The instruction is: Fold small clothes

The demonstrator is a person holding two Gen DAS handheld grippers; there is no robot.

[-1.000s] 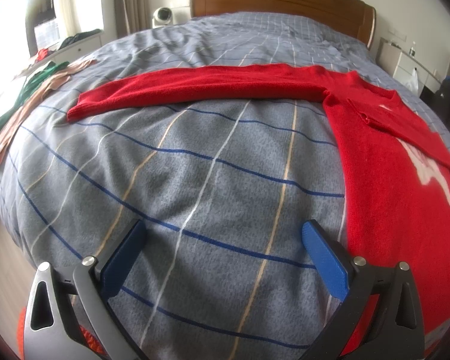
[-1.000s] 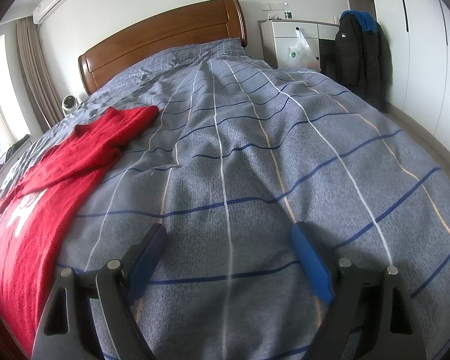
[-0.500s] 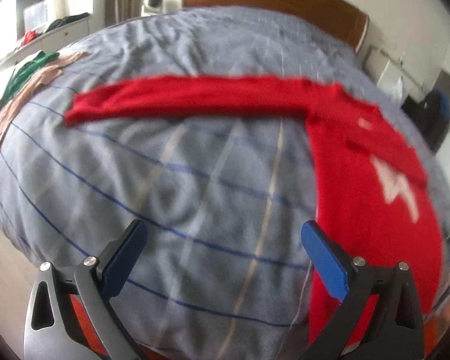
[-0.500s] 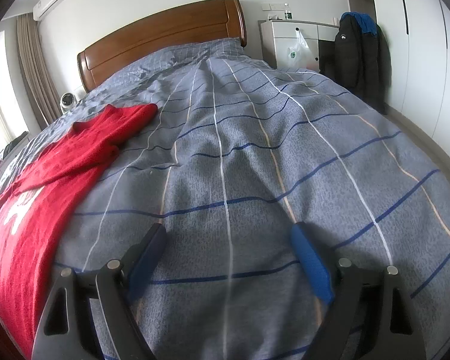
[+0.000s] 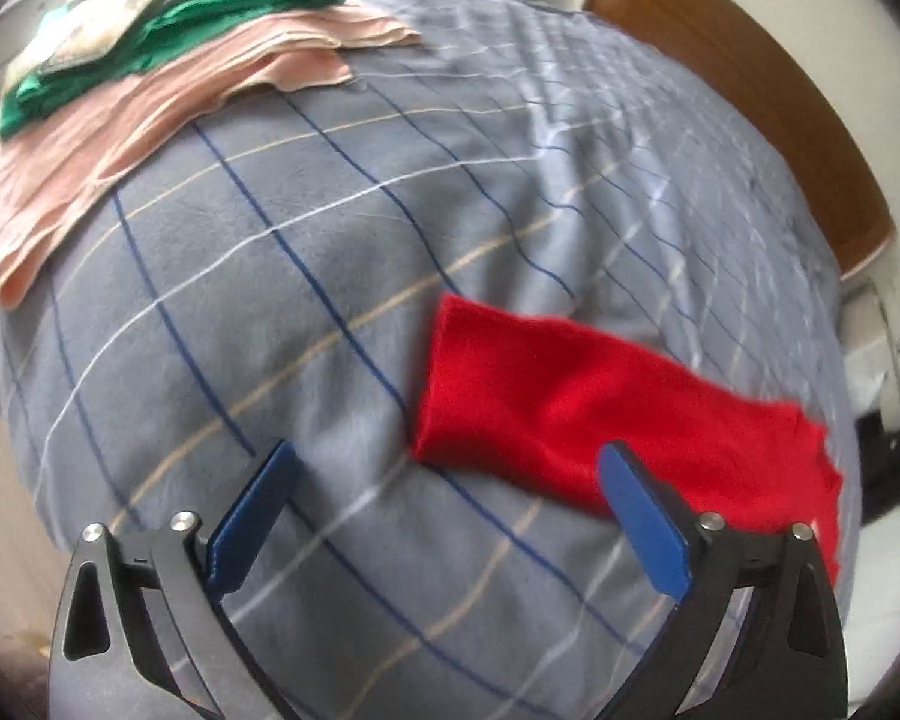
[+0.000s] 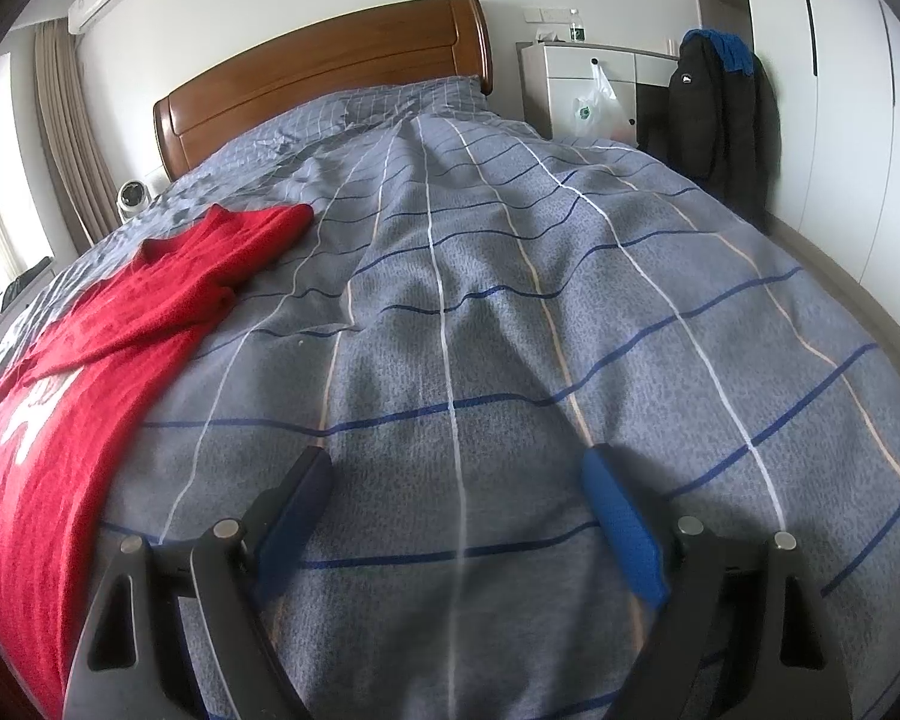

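Lying spread across a bed (image 6: pixel 510 300) with a grey-blue checked cover is one red sweater (image 6: pixel 78 360), seen from two gripper cameras. In the right wrist view the sweater covers the left part of the bed, its body showing one white print, its neck end reaching toward the wooden headboard (image 6: pixel 324 78). The right gripper (image 6: pixel 459 516) hangs over bare cover beside the sweater, its two blue-padded fingers standing wide apart with nothing between them.

In the left wrist view, which is somewhat blurred, one red sleeve (image 5: pixel 570 396) of the sweater stretches over the cover, its cuff end pointing left. The left gripper (image 5: pixel 447 516) is above the cover just beside that cuff; its two fingers are wide and beginning to close, gripping nothing, with the right finger in front of the sleeve's edge. Near the far left edge of the bed sits one pile of three folded pieces: a pink cloth (image 5: pixel 120 126) at the bottom, a green garment (image 5: pixel 168 24) on it, and a pale one (image 5: pixel 120 6) on top.
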